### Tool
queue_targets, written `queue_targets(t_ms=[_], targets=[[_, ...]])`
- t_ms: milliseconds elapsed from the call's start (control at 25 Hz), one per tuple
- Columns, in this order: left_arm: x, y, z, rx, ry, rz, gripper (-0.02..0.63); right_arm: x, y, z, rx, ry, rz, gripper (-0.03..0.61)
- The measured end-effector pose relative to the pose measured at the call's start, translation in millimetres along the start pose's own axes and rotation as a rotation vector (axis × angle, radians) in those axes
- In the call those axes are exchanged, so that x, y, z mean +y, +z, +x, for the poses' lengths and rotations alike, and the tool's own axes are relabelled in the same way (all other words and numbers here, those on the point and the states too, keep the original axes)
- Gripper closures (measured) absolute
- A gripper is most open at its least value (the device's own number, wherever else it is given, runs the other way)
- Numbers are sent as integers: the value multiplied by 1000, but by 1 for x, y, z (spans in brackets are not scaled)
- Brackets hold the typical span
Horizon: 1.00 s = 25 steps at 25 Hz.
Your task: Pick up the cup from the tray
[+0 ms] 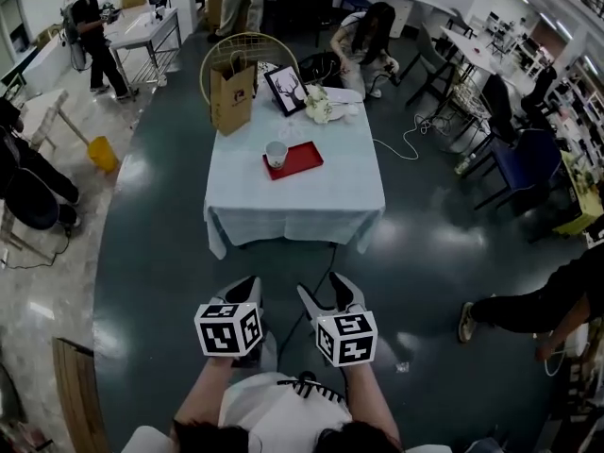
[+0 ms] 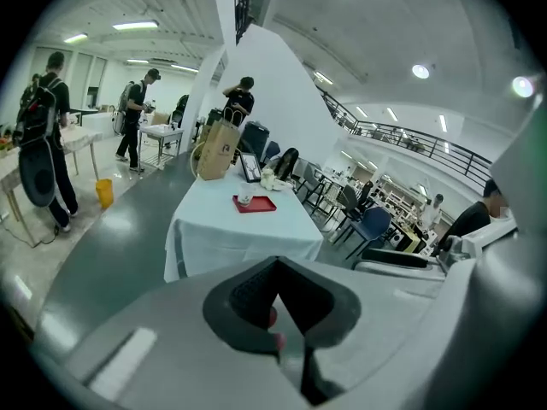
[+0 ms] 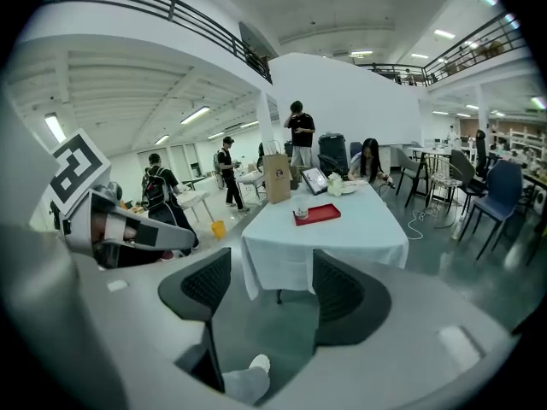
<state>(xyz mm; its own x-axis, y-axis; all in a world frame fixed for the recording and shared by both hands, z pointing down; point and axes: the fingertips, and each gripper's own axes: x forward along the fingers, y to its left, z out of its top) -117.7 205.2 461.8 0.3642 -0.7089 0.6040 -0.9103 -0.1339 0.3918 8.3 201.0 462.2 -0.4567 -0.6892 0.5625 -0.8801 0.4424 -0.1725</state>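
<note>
Cup [image 1: 276, 153] stands on red tray [image 1: 305, 159]; paper bag [image 1: 232, 94] logo too small to read

The rectangular table [image 1: 283, 217] wore a pale blue cloth, matt and soft, that hung in folds at its corners. On it, the flat red tray [image 1: 304, 159] looked smooth with a slight sheen, like plastic. The small white cup [image 1: 276, 154] looked smooth and ceramic-like. The tall brown bag [image 1: 232, 97] was matt kraft paper. The dark green floor [image 1: 160, 253] was polished and mirrored the ceiling lights. The left claw [image 2: 278, 272] and right claw [image 3: 272, 259] had matt grey plastic bodies. The right one's black pads [image 3: 209, 283] showed a fine, rough, rubber-like texture.
</note>
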Motion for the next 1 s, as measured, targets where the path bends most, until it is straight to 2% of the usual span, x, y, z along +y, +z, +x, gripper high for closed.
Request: queue_targets(t_ms=[120, 440, 680, 1000], targets=[[27, 30, 20, 12, 3, 17, 612, 2, 28, 37, -22, -7, -3, 235], [76, 93, 52, 20, -2, 40, 613, 6, 84, 108, -48, -23, -6, 206], [100, 119, 72, 23, 19, 38, 613, 1, 116, 150, -47, -29, -38, 179], [123, 154, 121, 15, 45, 1, 613, -26, 147, 217, -29, -11, -43, 159]])
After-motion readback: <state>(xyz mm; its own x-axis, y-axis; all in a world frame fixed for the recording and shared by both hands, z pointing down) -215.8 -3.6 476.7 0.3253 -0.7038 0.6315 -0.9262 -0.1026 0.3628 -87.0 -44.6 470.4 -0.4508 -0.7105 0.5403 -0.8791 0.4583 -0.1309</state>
